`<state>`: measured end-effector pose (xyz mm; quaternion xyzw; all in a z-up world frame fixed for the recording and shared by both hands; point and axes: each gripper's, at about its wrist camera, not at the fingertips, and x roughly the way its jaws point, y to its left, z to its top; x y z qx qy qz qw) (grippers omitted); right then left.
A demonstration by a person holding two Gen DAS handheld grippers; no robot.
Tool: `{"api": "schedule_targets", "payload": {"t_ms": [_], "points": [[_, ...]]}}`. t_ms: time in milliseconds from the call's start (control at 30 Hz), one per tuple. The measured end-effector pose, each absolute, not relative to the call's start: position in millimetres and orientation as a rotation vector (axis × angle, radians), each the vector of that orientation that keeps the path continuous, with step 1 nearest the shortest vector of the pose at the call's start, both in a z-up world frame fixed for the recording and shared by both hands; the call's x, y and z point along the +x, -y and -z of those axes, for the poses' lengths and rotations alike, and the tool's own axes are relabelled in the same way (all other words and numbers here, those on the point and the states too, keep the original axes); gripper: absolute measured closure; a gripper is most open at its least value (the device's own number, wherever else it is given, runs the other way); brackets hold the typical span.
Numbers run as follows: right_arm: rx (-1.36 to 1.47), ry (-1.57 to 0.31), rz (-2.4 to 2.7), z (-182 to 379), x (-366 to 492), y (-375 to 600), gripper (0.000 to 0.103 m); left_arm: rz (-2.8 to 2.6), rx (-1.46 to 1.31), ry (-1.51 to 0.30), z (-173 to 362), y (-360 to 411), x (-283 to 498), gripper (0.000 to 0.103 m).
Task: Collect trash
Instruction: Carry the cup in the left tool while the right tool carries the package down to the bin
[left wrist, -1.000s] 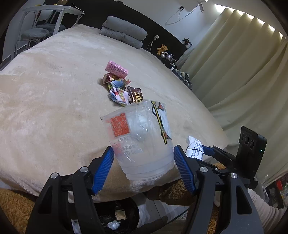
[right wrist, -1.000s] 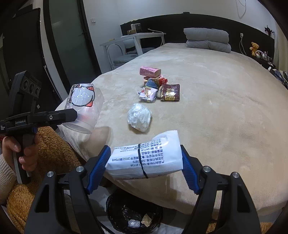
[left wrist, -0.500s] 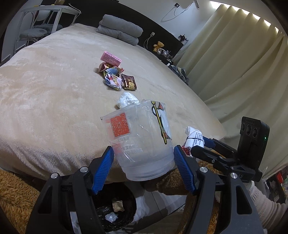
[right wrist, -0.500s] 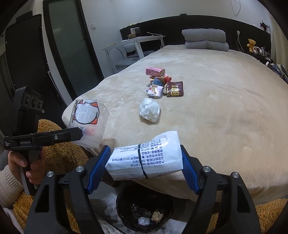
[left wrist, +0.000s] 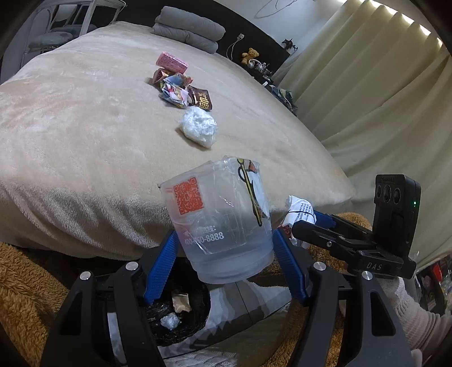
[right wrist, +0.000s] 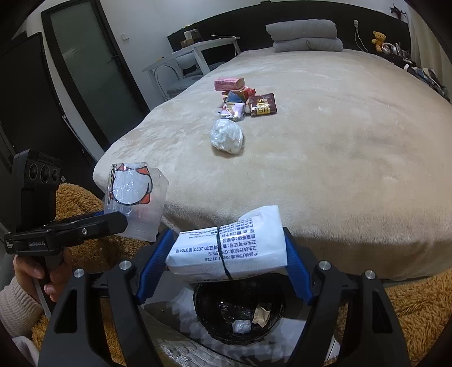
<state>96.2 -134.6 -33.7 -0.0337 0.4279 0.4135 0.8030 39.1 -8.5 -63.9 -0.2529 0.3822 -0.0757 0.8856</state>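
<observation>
Gripping 1 plastic cup [left wrist: 223, 225], left tongs [left wrist: 224, 261]; right tongs [right wrist: 226, 264] clamp 1 tissue pack [right wrist: 228, 248]; 1 bin [right wrist: 238, 310] below.

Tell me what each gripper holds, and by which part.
Left gripper: clear plastic cup, clamped across its base. Right gripper: white printed tissue pack, clamped by its two short ends.

Both views are evenly lit and sharp, without motion blur. In the left wrist view, the brightest source is a light strip [left wrist: 409, 19] along the ceiling above the curtains [left wrist: 367, 93], blown out to white. Fisheye distortion bows the bed [right wrist: 339, 141] edge and door [right wrist: 93, 70] frame; black vignetting fills the corners. Soft shadow lies under the bed edge. The bin [right wrist: 240, 310] interior is dark, with small glints on its liner.
</observation>
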Motion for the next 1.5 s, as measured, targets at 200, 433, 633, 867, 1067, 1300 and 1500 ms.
{"api": "schedule_targets", "payload": {"t_ms": [200,433,633,867,1067,1300,1500], "points": [[-0.05,-1.0,-0.839,49.1,97.0,133.1,0.028,0.173,-0.502,-0.87,78.0,26.0,38.9,0.036],[0.08,-1.191,-0.778,79.4,105.4,139.7,0.028,0.149,-0.505,-0.935,91.3,34.4,35.8,0.036],[0.073,-1.255,-0.723,92.5,105.6,137.5,0.028,0.112,-0.495,-1.013,104.2,37.4,37.6,0.036],[0.078,-1.377,-0.674,121.6,107.7,126.3,0.028,0.066,-0.486,-1.139,127.2,36.9,47.6,0.036],[0.108,-1.471,-0.634,142.9,111.8,122.4,0.028,0.037,-0.474,-1.226,144.3,37.3,55.1,0.036],[0.107,-1.53,-0.608,159.0,114.7,120.6,0.028,0.015,-0.47,-1.319,163.3,40.3,60.9,0.035],[0.099,-1.571,-0.6,168.5,114.8,118.4,0.028,0.001,-0.447,-1.383,172.9,42.7,62.8,0.035]]}}
